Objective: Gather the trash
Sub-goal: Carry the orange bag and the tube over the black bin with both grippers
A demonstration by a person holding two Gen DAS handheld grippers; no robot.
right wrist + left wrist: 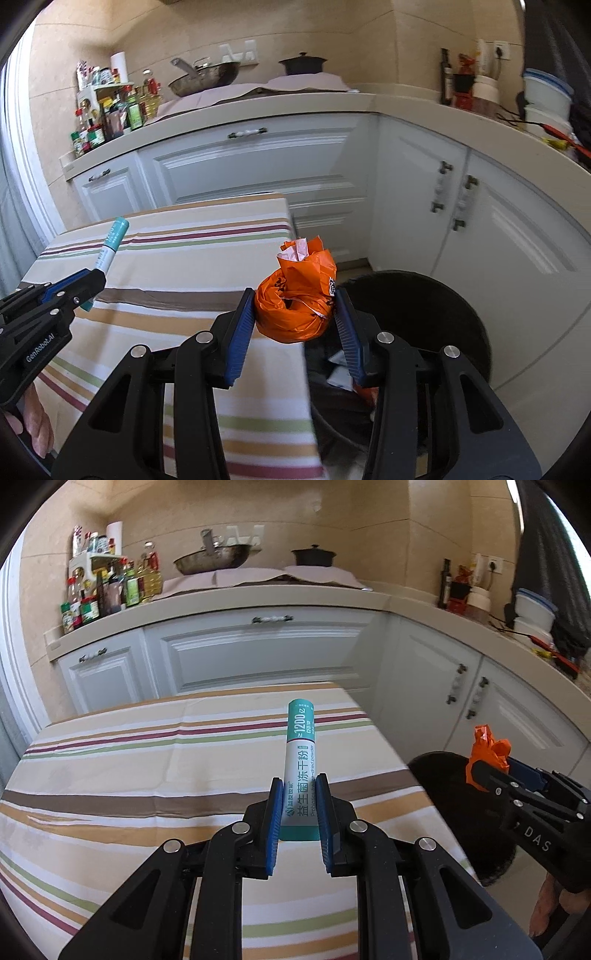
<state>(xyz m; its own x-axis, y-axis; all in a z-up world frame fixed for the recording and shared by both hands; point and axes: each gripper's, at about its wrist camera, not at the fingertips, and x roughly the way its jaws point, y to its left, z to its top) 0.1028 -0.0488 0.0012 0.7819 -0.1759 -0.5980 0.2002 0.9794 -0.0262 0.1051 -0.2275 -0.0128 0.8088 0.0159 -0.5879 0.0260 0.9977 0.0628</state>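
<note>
My left gripper (299,788) is shut on a white and teal tube-shaped packet (300,764) and holds it above the striped tablecloth (147,760). The packet also shows in the right wrist view (110,243). My right gripper (295,299) is shut on a crumpled orange plastic bag (295,299) at the table's right edge, beside the black trash bin (436,306). The bag also shows in the left wrist view (487,753), over the bin (443,794). Some scraps lie inside the bin.
White cabinets (258,657) and a counter run behind the table and round to the right. On the counter stand bottles (110,590), a wok (212,559), a black pot (313,555) and stacked white bowls (533,613).
</note>
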